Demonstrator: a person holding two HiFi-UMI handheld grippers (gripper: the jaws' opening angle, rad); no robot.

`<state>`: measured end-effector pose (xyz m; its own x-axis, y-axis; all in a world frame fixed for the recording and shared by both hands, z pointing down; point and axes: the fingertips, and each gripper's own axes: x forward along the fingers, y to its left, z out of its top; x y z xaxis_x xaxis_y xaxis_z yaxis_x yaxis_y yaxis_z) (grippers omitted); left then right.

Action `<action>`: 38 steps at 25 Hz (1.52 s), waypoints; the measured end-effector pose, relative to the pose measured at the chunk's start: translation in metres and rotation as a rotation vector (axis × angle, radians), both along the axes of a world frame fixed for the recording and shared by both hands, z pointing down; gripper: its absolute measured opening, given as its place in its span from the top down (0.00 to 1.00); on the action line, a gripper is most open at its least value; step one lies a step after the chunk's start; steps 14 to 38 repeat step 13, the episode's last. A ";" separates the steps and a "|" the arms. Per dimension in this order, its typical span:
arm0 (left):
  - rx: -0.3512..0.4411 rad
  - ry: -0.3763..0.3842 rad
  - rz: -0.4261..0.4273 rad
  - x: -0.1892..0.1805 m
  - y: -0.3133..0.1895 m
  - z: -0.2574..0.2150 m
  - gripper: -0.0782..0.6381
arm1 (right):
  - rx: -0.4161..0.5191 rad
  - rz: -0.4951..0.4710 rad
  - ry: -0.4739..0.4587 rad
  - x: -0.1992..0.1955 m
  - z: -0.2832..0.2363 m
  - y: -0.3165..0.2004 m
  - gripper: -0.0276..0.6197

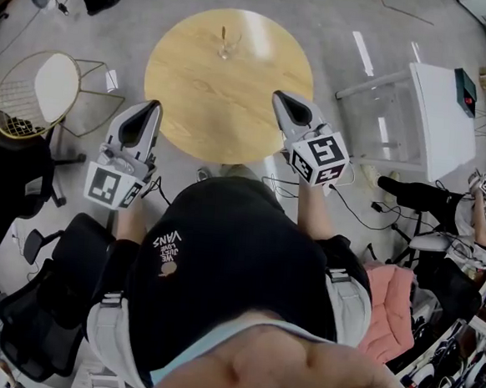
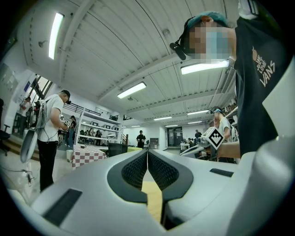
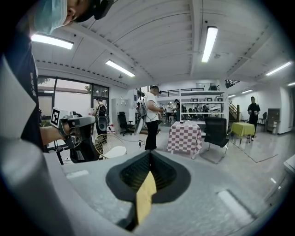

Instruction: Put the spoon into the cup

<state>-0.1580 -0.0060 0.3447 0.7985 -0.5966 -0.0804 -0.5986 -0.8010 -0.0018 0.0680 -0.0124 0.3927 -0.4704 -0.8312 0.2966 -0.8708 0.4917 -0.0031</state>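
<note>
The round table (image 1: 233, 104) looks like smooth pale wood with a glossy sheen, the cup (image 1: 225, 49) clear glass.

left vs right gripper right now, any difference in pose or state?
Reach: in the head view the right gripper reaches well over the round table; the left gripper tip sits at its rim. Lean: the left gripper angles right, the right gripper left. Shared: both shut, empty, short of the cup.

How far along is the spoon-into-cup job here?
Looks done: a thin handle, apparently the spoon, stands in the cup on the round table. Nothing in hand: left gripper and right gripper are both shut and empty, held near the person's body. Nothing visibly left.
</note>
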 end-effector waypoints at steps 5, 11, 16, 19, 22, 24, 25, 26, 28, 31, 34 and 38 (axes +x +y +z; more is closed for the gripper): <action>-0.001 0.001 0.002 0.003 -0.002 0.002 0.90 | -0.004 -0.001 -0.004 0.002 0.004 -0.001 0.96; -0.011 -0.004 0.000 0.006 -0.006 0.004 0.90 | -0.007 0.001 -0.006 0.006 0.004 -0.004 0.96; -0.012 -0.003 -0.001 0.008 -0.008 0.004 0.90 | -0.008 0.002 -0.007 0.007 0.005 -0.006 0.96; -0.012 -0.003 -0.001 0.008 -0.008 0.004 0.90 | -0.008 0.002 -0.007 0.007 0.005 -0.006 0.96; -0.012 -0.003 -0.001 0.008 -0.008 0.004 0.90 | -0.008 0.002 -0.007 0.007 0.005 -0.006 0.96; -0.012 -0.003 -0.001 0.008 -0.008 0.004 0.90 | -0.008 0.002 -0.007 0.007 0.005 -0.006 0.96; -0.012 -0.003 -0.001 0.008 -0.008 0.004 0.90 | -0.008 0.002 -0.007 0.007 0.005 -0.006 0.96; -0.012 -0.003 -0.001 0.008 -0.008 0.004 0.90 | -0.008 0.002 -0.007 0.007 0.005 -0.006 0.96; -0.012 -0.003 -0.001 0.008 -0.008 0.004 0.90 | -0.008 0.002 -0.007 0.007 0.005 -0.006 0.96; -0.012 -0.003 -0.001 0.008 -0.008 0.004 0.90 | -0.008 0.002 -0.007 0.007 0.005 -0.006 0.96; -0.012 -0.003 -0.001 0.008 -0.008 0.004 0.90 | -0.008 0.002 -0.007 0.007 0.005 -0.006 0.96; -0.012 -0.003 -0.001 0.008 -0.008 0.004 0.90 | -0.008 0.002 -0.007 0.007 0.005 -0.006 0.96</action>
